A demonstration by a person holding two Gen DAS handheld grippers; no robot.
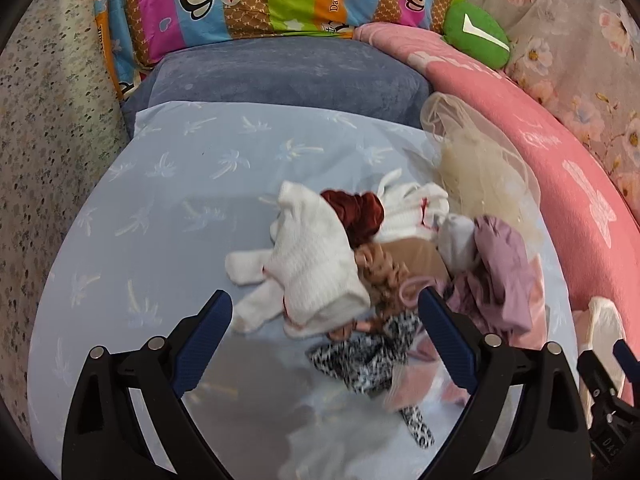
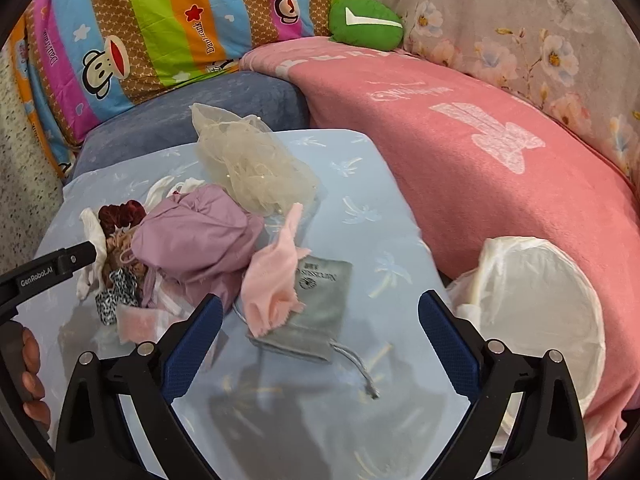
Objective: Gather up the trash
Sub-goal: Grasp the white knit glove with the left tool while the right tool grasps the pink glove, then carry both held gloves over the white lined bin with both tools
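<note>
Where your left gripper (image 1: 325,340) hangs over the blue sheet (image 1: 160,208), its jaws stand wide apart with nothing clamped; a leopard-print scrap (image 1: 360,364) lies blurred between them. Your right gripper (image 2: 320,340) is likewise spread and empty above a grey pouch (image 2: 316,312), which a pink scrap (image 2: 272,280) partly covers. The pile (image 2: 192,240) of white, maroon and lilac cloth hides its lower pieces. At the sheet's right edge, against the pink blanket (image 2: 480,160), the lined bin (image 2: 532,304) is cut off below. Fingers (image 2: 32,364) show at the frame edge.
</note>
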